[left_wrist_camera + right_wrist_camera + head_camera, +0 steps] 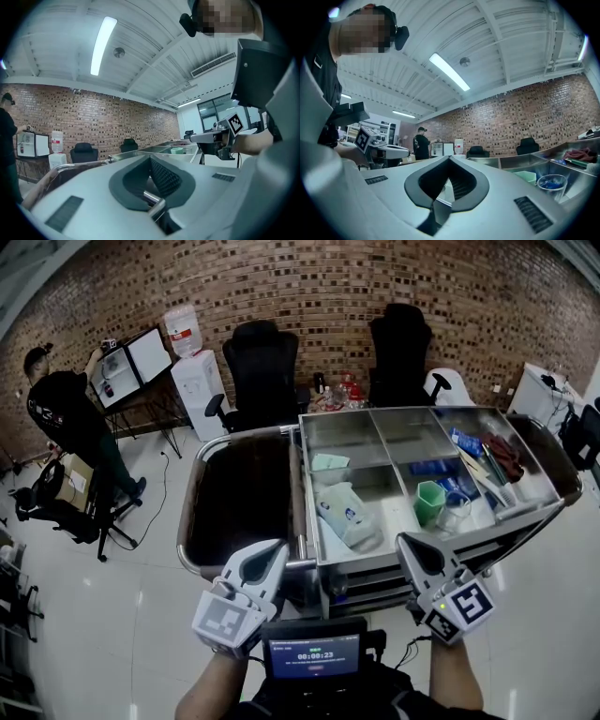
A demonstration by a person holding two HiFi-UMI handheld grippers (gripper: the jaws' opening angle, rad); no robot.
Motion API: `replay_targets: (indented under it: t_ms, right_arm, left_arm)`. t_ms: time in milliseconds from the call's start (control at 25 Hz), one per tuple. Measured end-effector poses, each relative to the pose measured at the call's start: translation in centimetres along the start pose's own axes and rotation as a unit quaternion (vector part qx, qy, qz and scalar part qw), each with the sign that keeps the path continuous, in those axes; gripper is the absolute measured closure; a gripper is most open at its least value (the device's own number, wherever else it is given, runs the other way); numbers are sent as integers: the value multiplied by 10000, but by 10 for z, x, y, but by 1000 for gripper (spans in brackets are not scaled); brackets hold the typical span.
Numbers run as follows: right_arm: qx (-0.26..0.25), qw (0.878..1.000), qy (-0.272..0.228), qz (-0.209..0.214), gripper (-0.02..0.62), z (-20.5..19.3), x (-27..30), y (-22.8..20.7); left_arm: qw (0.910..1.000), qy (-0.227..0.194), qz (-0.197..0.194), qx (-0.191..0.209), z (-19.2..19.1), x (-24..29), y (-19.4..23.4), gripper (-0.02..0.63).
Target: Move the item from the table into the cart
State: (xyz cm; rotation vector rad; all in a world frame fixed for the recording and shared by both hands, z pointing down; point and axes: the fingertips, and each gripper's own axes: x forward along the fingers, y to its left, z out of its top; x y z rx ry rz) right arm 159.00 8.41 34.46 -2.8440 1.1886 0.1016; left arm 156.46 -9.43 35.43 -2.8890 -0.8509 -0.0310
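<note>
At the near edge of the desk, holding left tool and right tool level, both pressed together, empty, likely readying to pick.

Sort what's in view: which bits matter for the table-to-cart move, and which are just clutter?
Job:
- cart
- steel table, holding a white pouch, green cup and clear cup
- left gripper and right gripper, both shut and empty

Lying about:
- office chairs
- water dispenser
- person at far left
</note>
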Motion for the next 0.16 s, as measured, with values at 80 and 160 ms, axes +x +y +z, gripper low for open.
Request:
replay_targets:
  t_ms: [80,160]
  right_arm:
    - [1,10000,11,-19,595,1,-1,1]
    - [0,10000,21,-35,595,3,-2,3]
  left_arm:
    - [10000,6,-1,-26,1,-2,0,604]
    - [10000,7,-3,-35,2,-4,0,604]
